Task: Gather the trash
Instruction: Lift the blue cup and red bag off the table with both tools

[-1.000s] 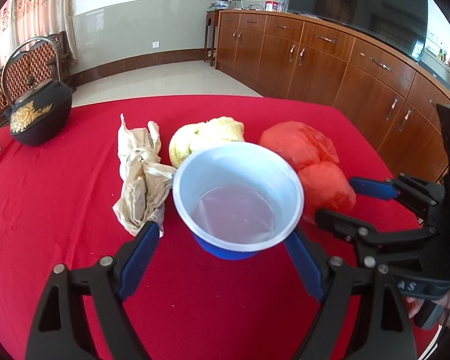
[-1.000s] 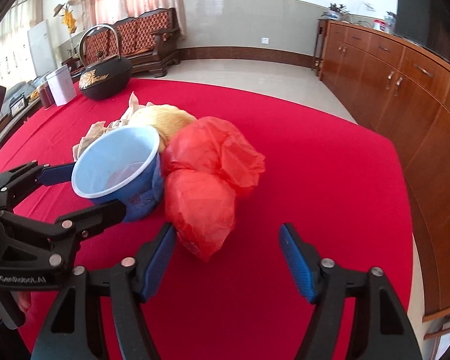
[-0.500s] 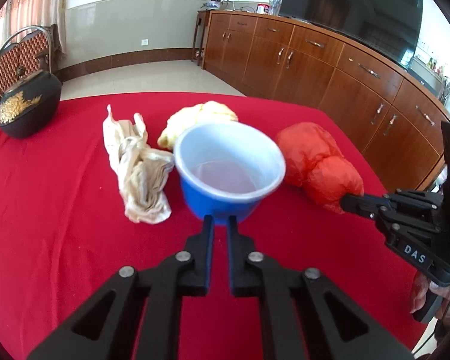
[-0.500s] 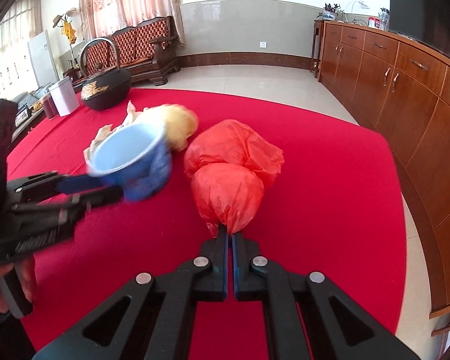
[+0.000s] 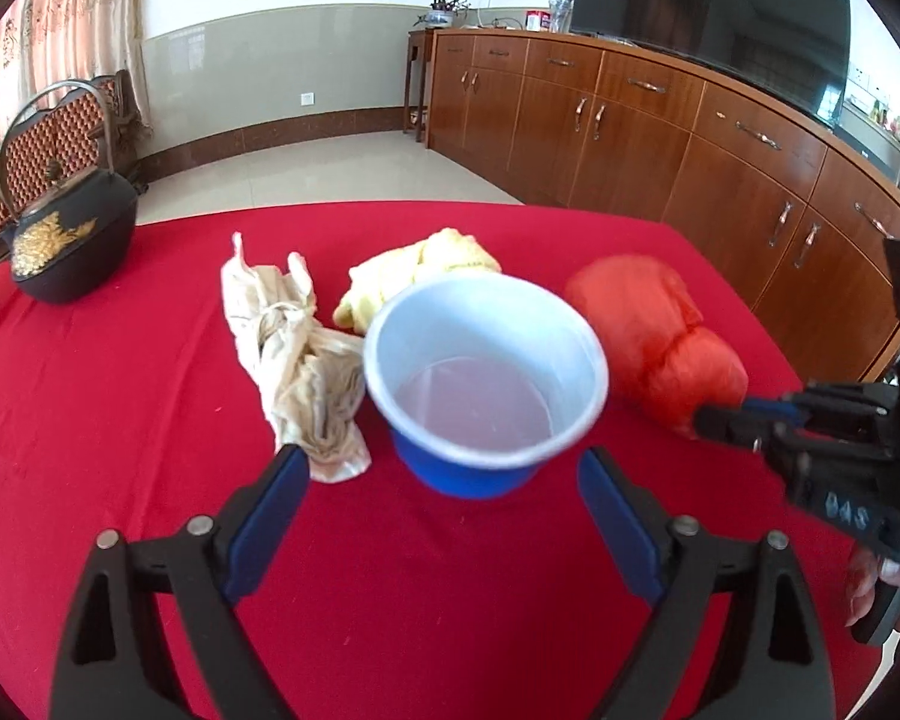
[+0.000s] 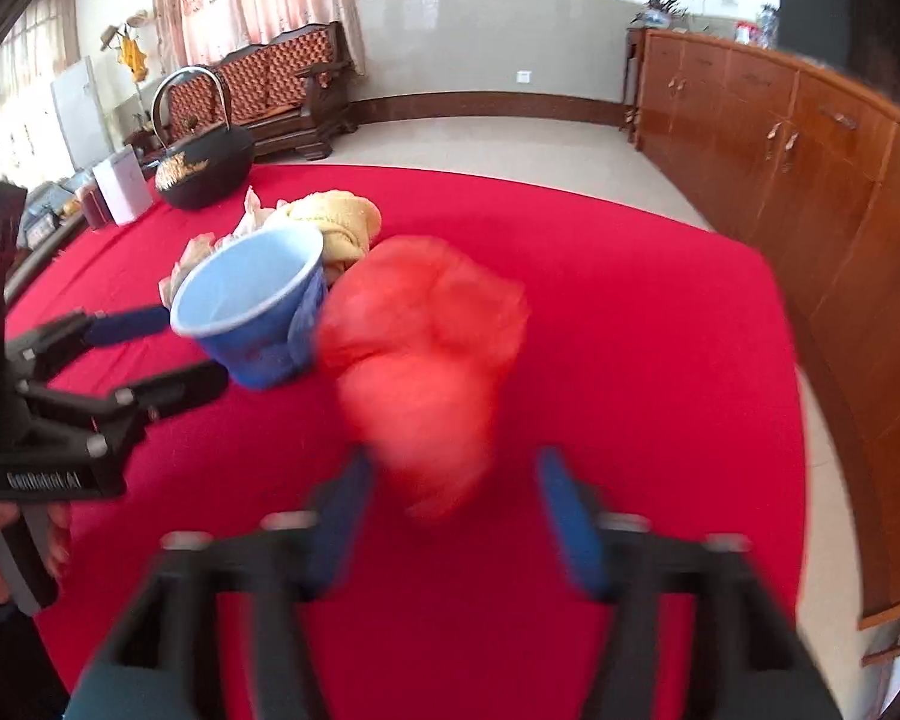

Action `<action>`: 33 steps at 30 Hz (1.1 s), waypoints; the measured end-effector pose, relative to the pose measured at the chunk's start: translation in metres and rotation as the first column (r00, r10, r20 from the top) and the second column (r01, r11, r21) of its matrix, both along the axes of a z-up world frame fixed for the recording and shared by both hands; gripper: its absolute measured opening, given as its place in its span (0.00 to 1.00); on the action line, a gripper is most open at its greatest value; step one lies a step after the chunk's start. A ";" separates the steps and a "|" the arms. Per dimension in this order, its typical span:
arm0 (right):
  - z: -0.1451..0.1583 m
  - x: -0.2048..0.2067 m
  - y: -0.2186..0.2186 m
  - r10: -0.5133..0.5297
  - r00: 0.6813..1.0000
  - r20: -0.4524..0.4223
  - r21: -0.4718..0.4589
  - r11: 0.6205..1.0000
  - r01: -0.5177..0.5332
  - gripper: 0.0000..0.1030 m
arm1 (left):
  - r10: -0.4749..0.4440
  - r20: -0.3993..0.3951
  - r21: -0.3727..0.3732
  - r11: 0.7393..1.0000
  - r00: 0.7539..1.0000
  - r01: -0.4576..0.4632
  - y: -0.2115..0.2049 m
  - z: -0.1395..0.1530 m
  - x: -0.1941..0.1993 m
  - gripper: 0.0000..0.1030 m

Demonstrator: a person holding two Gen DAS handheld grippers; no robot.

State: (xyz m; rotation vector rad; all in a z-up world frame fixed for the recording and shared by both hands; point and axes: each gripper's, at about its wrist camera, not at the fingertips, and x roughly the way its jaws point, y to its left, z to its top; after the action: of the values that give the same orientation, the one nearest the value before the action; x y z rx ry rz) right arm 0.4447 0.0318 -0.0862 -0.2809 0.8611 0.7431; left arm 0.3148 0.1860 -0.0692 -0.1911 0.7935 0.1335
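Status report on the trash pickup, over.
Left gripper open, jaws just opening, facing blue cup. Right gripper open, blurred, at red bag. Nothing gripped. Nothing in the way.

It looked like a home living room: a carved wooden sofa (image 6: 282,96) at ten o'clock, curtains (image 6: 252,6), long wooden cabinets (image 5: 660,138) under what seemed a television (image 5: 714,18) at two o'clock.

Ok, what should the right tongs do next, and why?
Probably close the right tongs on the red bag: its near end sits between the open, blurred pads, seemingly ungripped, and it is trash lying on the red tablecloth.
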 end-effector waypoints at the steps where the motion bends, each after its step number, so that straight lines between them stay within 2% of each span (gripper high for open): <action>1: -0.001 0.006 0.001 0.002 1.000 -0.018 0.006 1.000 -0.001 0.04 | 0.001 -0.002 -0.016 1.000 1.000 -0.001 0.000 -0.001 0.004 0.89; 7: 0.002 0.013 -0.022 -0.076 0.997 0.021 0.039 0.996 0.076 0.02 | 0.003 -0.016 -0.005 1.000 1.000 -0.003 -0.013 -0.003 0.016 0.88; 9: 0.003 0.014 -0.031 -0.093 0.996 0.019 0.053 0.994 0.091 0.02 | 0.019 -0.035 0.004 1.000 0.999 -0.018 -0.015 -0.005 0.017 0.79; 12: 0.003 0.013 -0.036 -0.100 0.995 0.016 0.055 0.994 0.099 0.02 | 0.023 -0.032 0.005 1.000 0.999 -0.023 -0.016 -0.004 0.016 0.75; 20: 0.009 -0.008 -0.054 -0.120 0.991 0.062 0.054 0.992 0.117 0.02 | 0.007 0.024 0.057 0.998 1.000 -0.009 -0.024 0.004 -0.010 0.74; 25: 0.009 -0.024 -0.069 -0.134 0.990 0.054 0.054 0.990 0.131 0.02 | 0.001 0.031 0.035 0.999 1.000 -0.002 -0.026 0.006 -0.027 0.75; 29: 0.006 -0.035 -0.068 -0.112 0.993 0.034 0.014 0.994 0.112 0.03 | 0.033 -0.037 0.028 0.999 0.999 -0.032 -0.024 -0.003 -0.016 0.83; 30: 0.005 -0.033 -0.067 -0.118 0.993 0.029 0.011 0.993 0.117 0.10 | 0.039 -0.042 0.032 0.999 0.998 -0.038 -0.024 -0.002 -0.012 0.84; 31: 0.004 -0.030 -0.066 -0.127 0.992 0.018 0.009 0.992 0.127 0.28 | 0.045 -0.041 0.036 0.998 0.998 -0.043 -0.023 -0.002 -0.010 0.85; 33: 0.003 -0.023 -0.066 -0.147 0.989 0.011 0.022 0.989 0.146 0.52 | 0.045 -0.046 0.037 0.998 0.998 -0.044 -0.022 -0.003 -0.004 0.86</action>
State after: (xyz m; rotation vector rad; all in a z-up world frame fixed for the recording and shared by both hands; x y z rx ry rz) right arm 0.4218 -0.0345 -0.0830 -0.2011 0.8516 0.6126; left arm 0.3105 0.1643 -0.0718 -0.1717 0.8335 0.1950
